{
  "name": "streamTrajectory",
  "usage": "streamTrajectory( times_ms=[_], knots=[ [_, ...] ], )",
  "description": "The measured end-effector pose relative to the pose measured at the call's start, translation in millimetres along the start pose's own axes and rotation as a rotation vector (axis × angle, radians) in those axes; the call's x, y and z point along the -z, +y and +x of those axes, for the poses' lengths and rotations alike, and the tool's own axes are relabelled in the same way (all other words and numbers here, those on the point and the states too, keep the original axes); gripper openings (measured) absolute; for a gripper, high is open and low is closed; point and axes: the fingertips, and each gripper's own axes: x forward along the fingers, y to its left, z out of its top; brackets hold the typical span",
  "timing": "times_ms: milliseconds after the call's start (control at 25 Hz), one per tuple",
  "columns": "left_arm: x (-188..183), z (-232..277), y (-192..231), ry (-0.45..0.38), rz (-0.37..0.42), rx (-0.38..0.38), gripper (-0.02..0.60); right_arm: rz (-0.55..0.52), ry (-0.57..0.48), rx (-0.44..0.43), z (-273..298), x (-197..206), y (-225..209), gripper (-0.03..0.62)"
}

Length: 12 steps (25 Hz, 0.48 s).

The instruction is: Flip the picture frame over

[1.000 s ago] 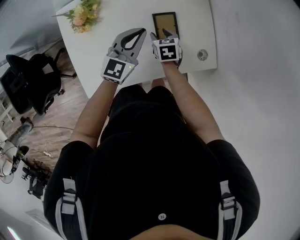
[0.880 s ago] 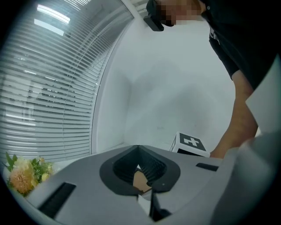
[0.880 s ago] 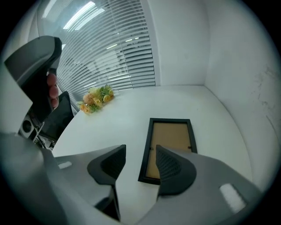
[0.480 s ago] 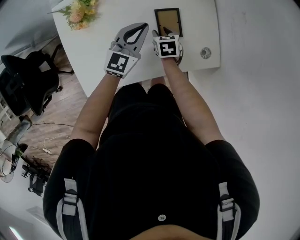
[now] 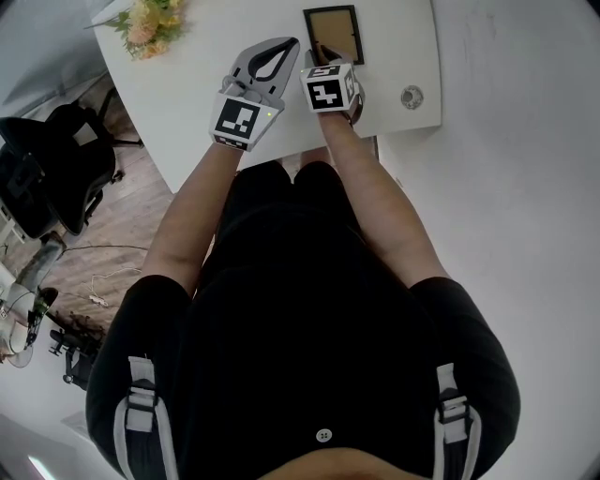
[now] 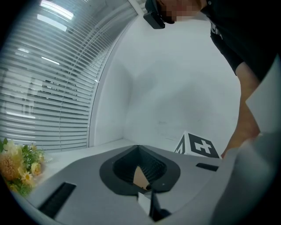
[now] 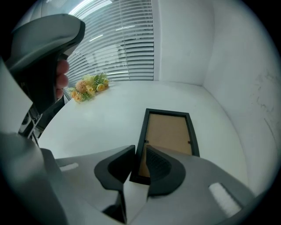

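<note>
Closing in since the earlier frame, the right gripper [image 5: 319,56] is shown, head view, at the near-left corner of the picture frame [image 5: 334,33], laid backing-up on the white desk [image 5: 187,84]. Left gripper view: left gripper [image 6: 138,146] pressed together, empty. Right gripper view: the frame's left rail is pinched. With the grasp made, a lift and turn-over is judged due next.

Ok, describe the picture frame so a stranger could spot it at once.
On the white table, look right of the flowers. The picture frame lies flat: a black-rimmed rectangle with a brown panel, unlike the small round thing nearer the corner.
</note>
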Motion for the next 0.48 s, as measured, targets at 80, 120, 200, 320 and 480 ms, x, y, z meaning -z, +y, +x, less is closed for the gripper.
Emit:
streamTrajectory(
  times_ms=[80,120,200,320,480],
  knots=[
    [-2,-1,-1,-0.003,-0.003,-0.002,0.002,0.001,-0.004,0.008,0,0,-1,0.060],
    [-3,-2,-2,-0.004,-0.002,-0.001,0.002,0.005,-0.006,0.009,0,1,-1,0.058],
    [-4,-3,-3,-0.006,0.000,0.002,0.002,0.017,-0.007,0.007,-1,1,-3,0.056],
    [-7,-5,-3,-0.008,0.002,-0.003,0.001,0.031,-0.014,-0.002,-4,-1,-4,0.051],
    [-13,-10,-2,-0.019,0.004,-0.014,0.002,0.057,-0.033,-0.017,-12,-8,-7,0.049]
  ],
)
